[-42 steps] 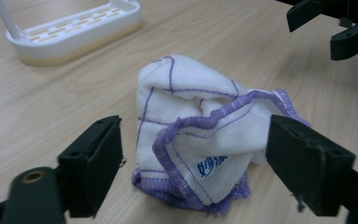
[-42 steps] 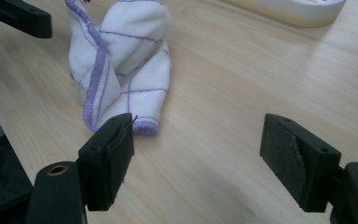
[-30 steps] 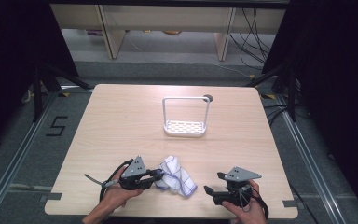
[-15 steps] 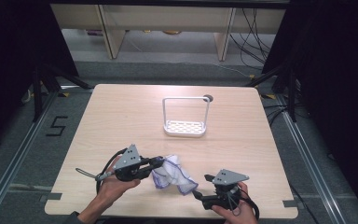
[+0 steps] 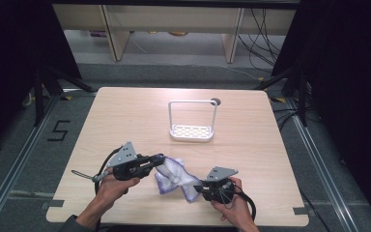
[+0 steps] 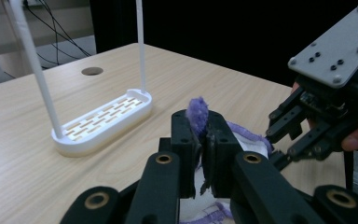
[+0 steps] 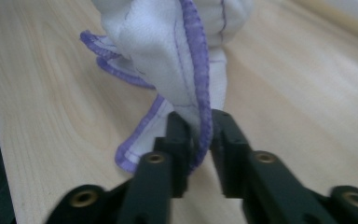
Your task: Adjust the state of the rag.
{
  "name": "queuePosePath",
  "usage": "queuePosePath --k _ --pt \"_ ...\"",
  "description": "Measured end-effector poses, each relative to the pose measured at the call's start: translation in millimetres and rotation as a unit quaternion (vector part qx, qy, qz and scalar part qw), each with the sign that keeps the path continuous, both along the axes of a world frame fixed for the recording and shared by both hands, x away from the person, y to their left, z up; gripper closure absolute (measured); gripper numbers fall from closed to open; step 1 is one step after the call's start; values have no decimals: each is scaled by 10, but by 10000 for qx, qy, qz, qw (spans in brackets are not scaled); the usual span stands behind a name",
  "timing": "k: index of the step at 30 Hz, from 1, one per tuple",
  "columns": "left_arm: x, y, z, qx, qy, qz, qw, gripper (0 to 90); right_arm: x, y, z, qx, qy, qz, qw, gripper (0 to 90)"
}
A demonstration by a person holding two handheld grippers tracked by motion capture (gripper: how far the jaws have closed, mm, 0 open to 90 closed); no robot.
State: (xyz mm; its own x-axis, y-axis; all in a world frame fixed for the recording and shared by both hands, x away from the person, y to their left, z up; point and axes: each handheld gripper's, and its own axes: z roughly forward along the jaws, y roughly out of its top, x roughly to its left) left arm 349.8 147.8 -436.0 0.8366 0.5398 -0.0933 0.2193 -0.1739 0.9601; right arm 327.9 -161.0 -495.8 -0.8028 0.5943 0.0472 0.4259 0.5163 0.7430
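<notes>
both grippers black: left gripper [image 5: 158, 158], right gripper [image 5: 197, 186]; grey three-cornered top plates with dark screws, brass-coloured pivot pins, trailing black cables.

Fluffy cloth [image 5: 176, 175] – matt wooden table [image 5: 125, 116]

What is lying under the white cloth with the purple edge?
Under the cloth is only the bare wooden table. The left gripper lifts one end and the right gripper pinches the other. The part beneath its sagging folds is covered.
</notes>
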Motion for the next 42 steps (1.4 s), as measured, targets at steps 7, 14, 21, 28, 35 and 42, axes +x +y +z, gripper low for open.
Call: queuePosePath --k 7,14,21,28,35,42 --pt "-85 182 171 -314 -8 54 9995 833 -13 -146 346 465 -149 168 9987 870" --pt "-152 261 334 -533 39 131 9985 833 -28 -196 811 513 -117 561 9970 870" --pt "-51 215 436 -534 37 186 9984 832 111 -290 1111 391 56 575 9976 870" --pt "399 30 112 -139 306 445 9984 831 512 -378 1020 -63 264 155 9995 862" --pt "682 -119 -362 325 739 633 9947 827 967 -348 614 -674 466 -387 9959 857" --pt "857 -152 -734 565 1226 766 9879 709 1264 -208 323 -1141 600 -636 9896 788"
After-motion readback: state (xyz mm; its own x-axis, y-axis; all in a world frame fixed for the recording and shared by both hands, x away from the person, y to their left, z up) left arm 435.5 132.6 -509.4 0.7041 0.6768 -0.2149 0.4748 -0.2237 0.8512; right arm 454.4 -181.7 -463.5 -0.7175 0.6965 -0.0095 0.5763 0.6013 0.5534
